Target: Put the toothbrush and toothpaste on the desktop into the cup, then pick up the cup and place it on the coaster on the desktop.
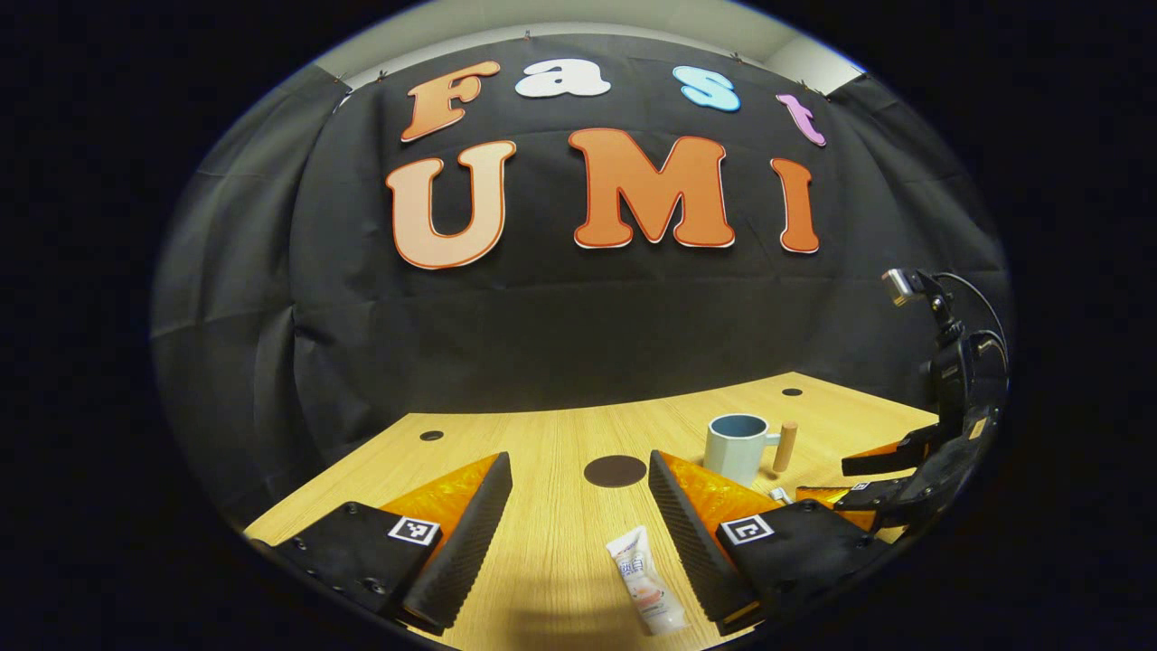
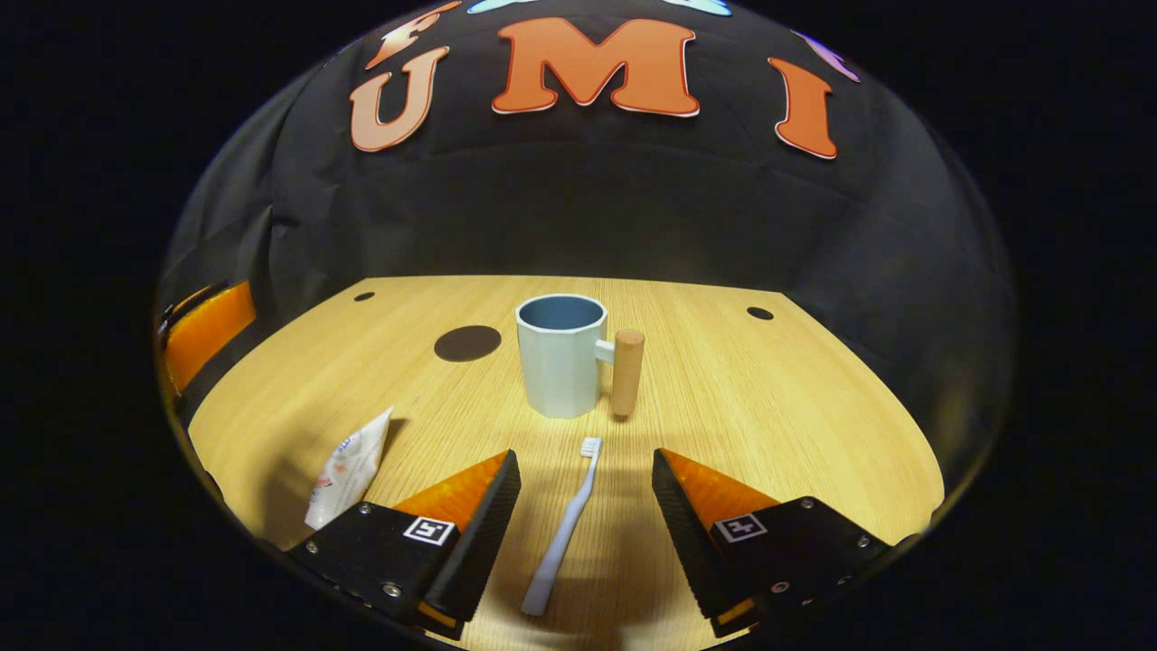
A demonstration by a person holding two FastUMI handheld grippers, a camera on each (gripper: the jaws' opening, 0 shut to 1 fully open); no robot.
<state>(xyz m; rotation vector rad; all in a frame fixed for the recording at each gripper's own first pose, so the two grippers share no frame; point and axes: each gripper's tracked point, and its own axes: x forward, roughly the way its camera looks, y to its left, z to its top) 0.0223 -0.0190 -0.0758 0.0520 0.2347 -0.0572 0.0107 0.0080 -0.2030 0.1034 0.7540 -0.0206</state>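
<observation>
The counter [image 2: 768,425] is a pale wood top that runs back to the black cloth wall [image 2: 578,208], with small dark holes near its far corners. In the right gripper view its right half lies bare from the cup out to the right edge. In the left gripper view bare wood stretches from the near left to the far edge.

The left claw [image 1: 578,533] hangs low over the near part of the counter with its fingers set wide apart and nothing between the pads. The right claw [image 2: 586,533] is spread just as wide and grips nothing. The left gripper view also catches the right claw [image 1: 872,479] at the far right rim, low over the counter, its cable looping above it.

The cup [image 2: 560,354] stands upright near the middle of the counter, mouth open, its wooden handle [image 2: 626,372] on the right. In the left gripper view the cup [image 1: 737,448] sits right of centre.

The toothpaste [image 1: 644,579] lies flat between the left claw's fingers, close to the right one; in the right gripper view it [image 2: 348,468] lies at the near left.

The toothbrush [image 2: 565,529] lies flat between the right claw's fingers, bristles pointing towards the cup, just short of it.

The coaster [image 2: 467,343], a dark round disc, lies left of the cup, apart from it.
</observation>
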